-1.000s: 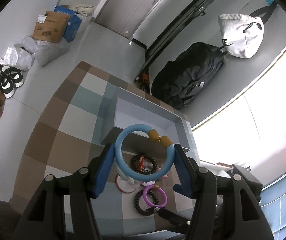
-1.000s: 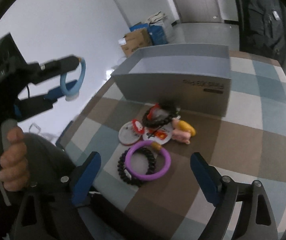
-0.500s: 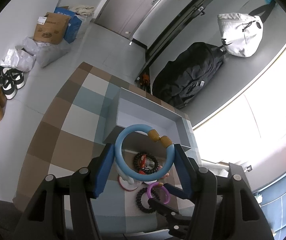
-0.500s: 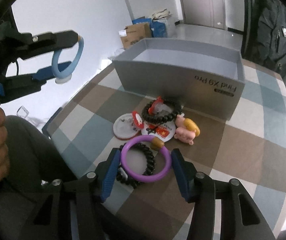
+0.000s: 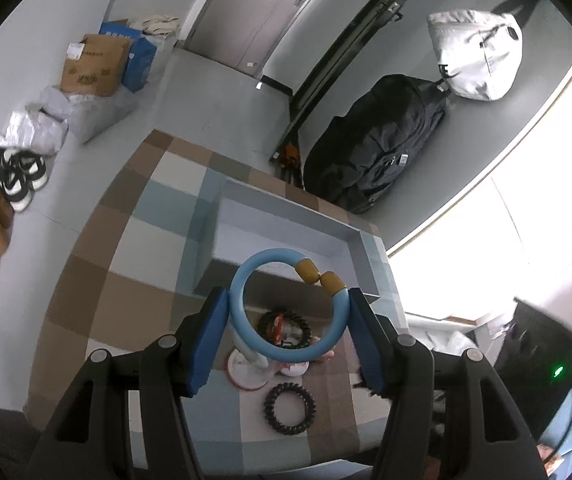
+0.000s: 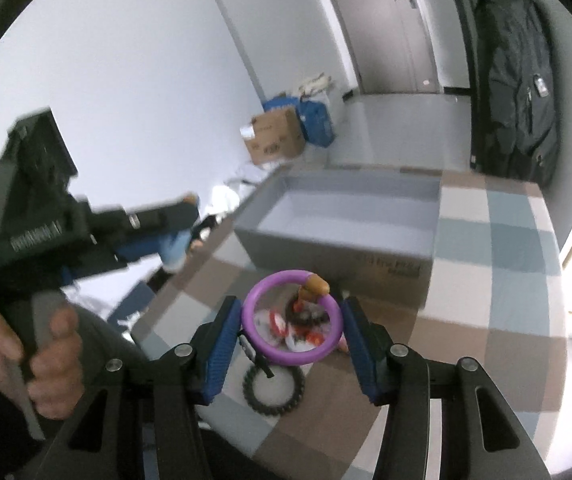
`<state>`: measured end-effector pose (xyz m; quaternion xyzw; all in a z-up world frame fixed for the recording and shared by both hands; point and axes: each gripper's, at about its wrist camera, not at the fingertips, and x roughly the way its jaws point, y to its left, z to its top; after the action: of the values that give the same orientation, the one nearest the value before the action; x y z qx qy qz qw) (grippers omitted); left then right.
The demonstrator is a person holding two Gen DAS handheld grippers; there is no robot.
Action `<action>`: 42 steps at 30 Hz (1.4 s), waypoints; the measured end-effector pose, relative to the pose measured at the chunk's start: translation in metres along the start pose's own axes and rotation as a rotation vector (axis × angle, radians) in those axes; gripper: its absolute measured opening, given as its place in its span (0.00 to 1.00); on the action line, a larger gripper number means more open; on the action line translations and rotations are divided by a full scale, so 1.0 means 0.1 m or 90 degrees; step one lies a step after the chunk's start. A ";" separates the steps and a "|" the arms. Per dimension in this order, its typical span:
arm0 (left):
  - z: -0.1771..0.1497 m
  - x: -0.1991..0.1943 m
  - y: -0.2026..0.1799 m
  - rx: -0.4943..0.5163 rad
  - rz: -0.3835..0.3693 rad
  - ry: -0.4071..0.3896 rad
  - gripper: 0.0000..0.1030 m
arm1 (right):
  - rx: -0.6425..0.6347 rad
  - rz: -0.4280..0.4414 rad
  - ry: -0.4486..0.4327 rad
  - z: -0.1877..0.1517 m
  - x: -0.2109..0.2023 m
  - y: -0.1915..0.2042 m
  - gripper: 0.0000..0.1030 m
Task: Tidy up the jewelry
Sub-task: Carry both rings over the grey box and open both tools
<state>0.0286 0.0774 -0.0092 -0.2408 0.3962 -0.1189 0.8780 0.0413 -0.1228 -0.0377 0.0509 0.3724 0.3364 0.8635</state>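
- Left gripper (image 5: 290, 316): jaws pinching a pale blue bangle (image 5: 286, 306) by its two outer sides. The ring faces the camera and stands upright, two mustard-yellow beads (image 5: 320, 276) at its upper right. It hangs over the worktop (image 5: 97, 280), in front of the grey box (image 5: 360, 258).
- Right gripper (image 6: 292, 320): jaws have just been closing and now pinch a purple bangle (image 6: 292, 318) across its width. The ring faces the camera, lifted clear of the worktop, with an orange-brown bead (image 6: 314, 284) at its top right.
- Bangles are smooth round hoops with no long axis; each is a plain tube in one colour apart from its beads.
- Grey box: open top, nothing seen inside, long side across the right wrist view. Print on its front wall is too blurred to read.
- Black coil hair tie (image 5: 289, 403) lies flat on the checked cloth, below the left jaws. A black bead bracelet (image 5: 283, 326) and small red-and-white badges (image 6: 298, 334) lie near the box front.
- Cardboard carton (image 5: 95, 66) on the floor by the wall; its label cannot be read.
- A person's hand (image 6: 31, 344) grips the left gripper's handle.
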 end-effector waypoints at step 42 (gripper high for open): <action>0.62 1.06 0.03 -0.004 -0.022 0.112 0.53 | -0.017 0.013 0.041 0.77 0.81 -0.68 0.51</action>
<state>0.1457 0.0583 -0.0433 -0.2391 0.4680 -0.1538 0.8368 0.1707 -0.1126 -0.0550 0.0322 0.3948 0.3514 0.8483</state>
